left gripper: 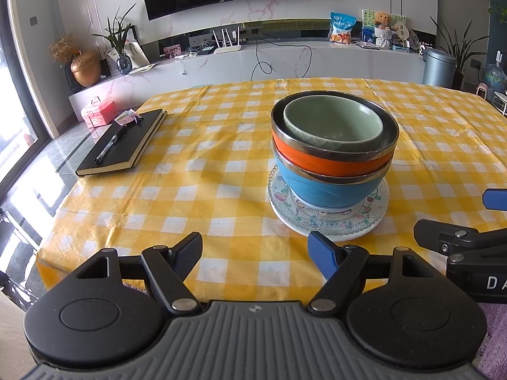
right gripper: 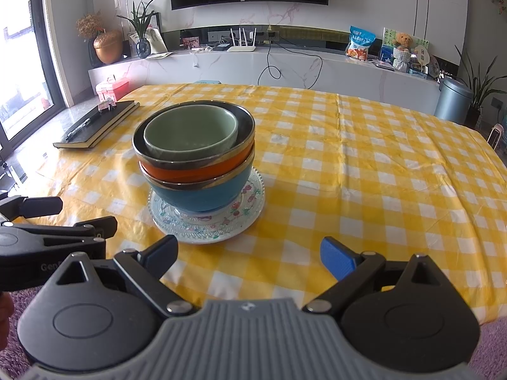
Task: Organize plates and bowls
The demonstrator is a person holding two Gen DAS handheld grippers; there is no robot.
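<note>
A stack stands on the yellow checked tablecloth (left gripper: 221, 171). A green bowl (left gripper: 332, 123) sits inside an orange steel-rimmed bowl (left gripper: 326, 160), which sits in a blue bowl (left gripper: 329, 190), on a patterned glass plate (left gripper: 326, 221) over a white plate. The stack also shows in the right wrist view: green bowl (right gripper: 190, 133), orange bowl (right gripper: 190, 172), blue bowl (right gripper: 202, 196), glass plate (right gripper: 209, 221). My left gripper (left gripper: 255, 253) is open and empty, just short of the plate. My right gripper (right gripper: 250, 255) is open and empty, near the table's front edge, right of the stack.
A black notebook (left gripper: 123, 142) with a pen (left gripper: 107, 147) lies at the table's far left; it also shows in the right wrist view (right gripper: 95, 125). The right gripper shows at the right edge of the left view (left gripper: 459, 240). A TV cabinet stands behind the table.
</note>
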